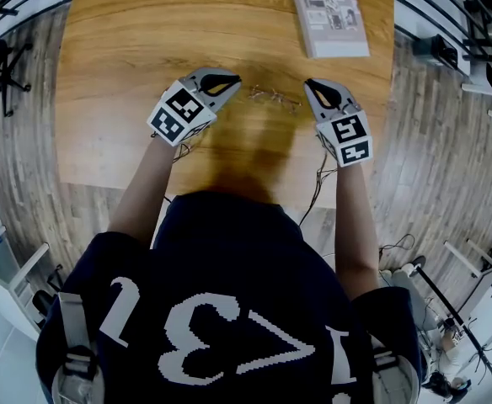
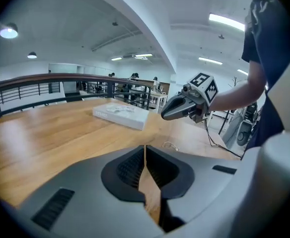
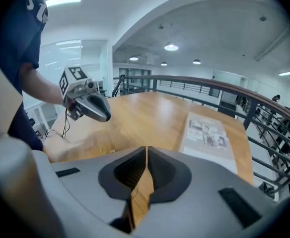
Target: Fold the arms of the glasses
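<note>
The thin wire-framed glasses (image 1: 274,98) lie on the light wooden table (image 1: 145,40) between the left claw (image 1: 233,81) and the right claw (image 1: 310,84), both closed on nothing and hovering either side, seemingly so each can work one arm.

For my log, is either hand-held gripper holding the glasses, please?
No, the glasses lie on the table between the left hand-held gripper and right hand-held gripper.
</note>
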A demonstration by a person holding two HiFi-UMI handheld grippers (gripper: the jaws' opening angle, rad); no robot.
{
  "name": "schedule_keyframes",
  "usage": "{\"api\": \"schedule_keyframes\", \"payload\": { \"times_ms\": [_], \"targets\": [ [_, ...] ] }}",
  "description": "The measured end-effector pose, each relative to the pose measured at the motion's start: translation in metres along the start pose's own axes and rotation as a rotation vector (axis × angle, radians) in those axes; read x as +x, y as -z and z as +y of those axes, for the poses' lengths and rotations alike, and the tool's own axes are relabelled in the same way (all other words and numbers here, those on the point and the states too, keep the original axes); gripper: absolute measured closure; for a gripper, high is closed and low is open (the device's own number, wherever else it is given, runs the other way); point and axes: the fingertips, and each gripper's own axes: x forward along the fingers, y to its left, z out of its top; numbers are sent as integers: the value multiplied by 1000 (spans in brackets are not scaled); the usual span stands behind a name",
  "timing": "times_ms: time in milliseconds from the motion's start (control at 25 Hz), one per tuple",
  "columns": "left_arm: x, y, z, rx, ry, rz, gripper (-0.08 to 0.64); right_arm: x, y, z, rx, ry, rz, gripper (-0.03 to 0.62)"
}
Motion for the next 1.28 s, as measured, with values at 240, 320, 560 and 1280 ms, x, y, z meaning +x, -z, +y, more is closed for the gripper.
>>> {"api": "schedule_keyframes", "payload": {
  "times_ms": [240,320,560,1280],
  "targets": [
    [-43,-66,13,-4,-147,-201,543,-60,-75,-34,123,200,-306,565],
    [-60,-83,15,1,-187,-241,543,-82,-96,-40,175,241,-402,565],
    [-109,-123,11,19,-288,-358,543,-132,-136,-38,189,313,-548,567],
    [-163,-146,10,5,-428,-463,543,-167,-162,-12,155,340,-618,568]
  ]
}}
